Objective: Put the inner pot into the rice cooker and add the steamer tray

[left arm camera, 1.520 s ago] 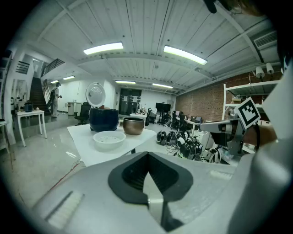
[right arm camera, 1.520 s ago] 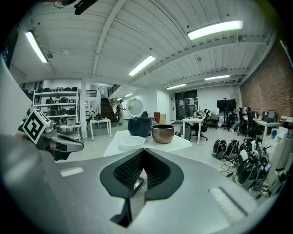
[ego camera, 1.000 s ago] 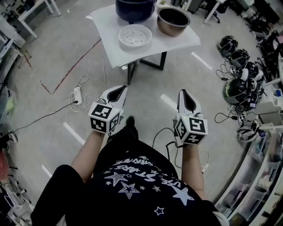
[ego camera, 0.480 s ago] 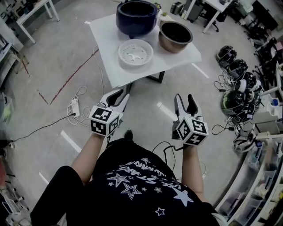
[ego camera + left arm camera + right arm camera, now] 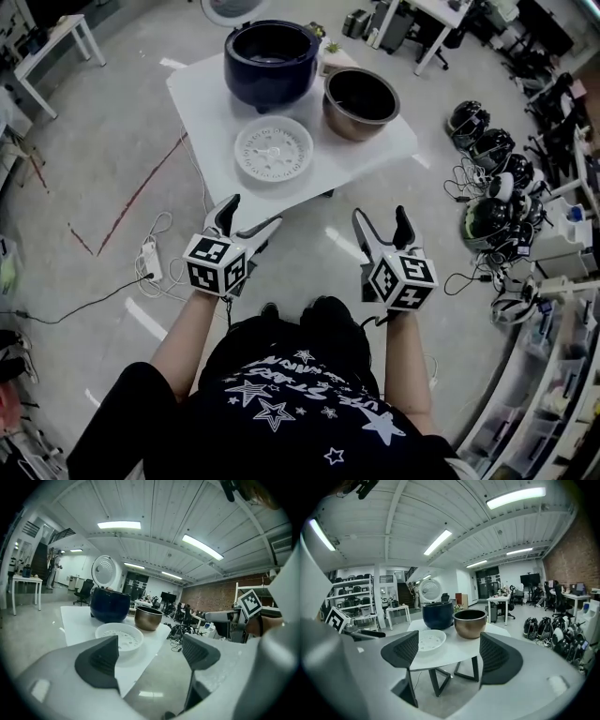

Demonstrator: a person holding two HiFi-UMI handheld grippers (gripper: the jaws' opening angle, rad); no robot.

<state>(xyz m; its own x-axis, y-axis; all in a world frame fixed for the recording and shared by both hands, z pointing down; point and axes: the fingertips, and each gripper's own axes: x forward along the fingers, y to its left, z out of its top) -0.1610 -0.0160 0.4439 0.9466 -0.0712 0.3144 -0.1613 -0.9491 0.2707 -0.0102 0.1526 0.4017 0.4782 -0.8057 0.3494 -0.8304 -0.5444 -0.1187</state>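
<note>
While the left gripper point(image 5: 251, 214) and right gripper point(image 5: 380, 217) held ribbed fingers point(image 5: 497, 658) spread and empty, a coppery inner pot point(image 5: 360, 101), perforated white steamer tray point(image 5: 274, 150) and navy rice cooker point(image 5: 271, 61) shared the table point(image 5: 202, 103).

No text could be read with confidence. White lettering among stars on the person's black shirt point(image 5: 302, 412) appeared upside down and illegible (no other markings were readable).
</note>
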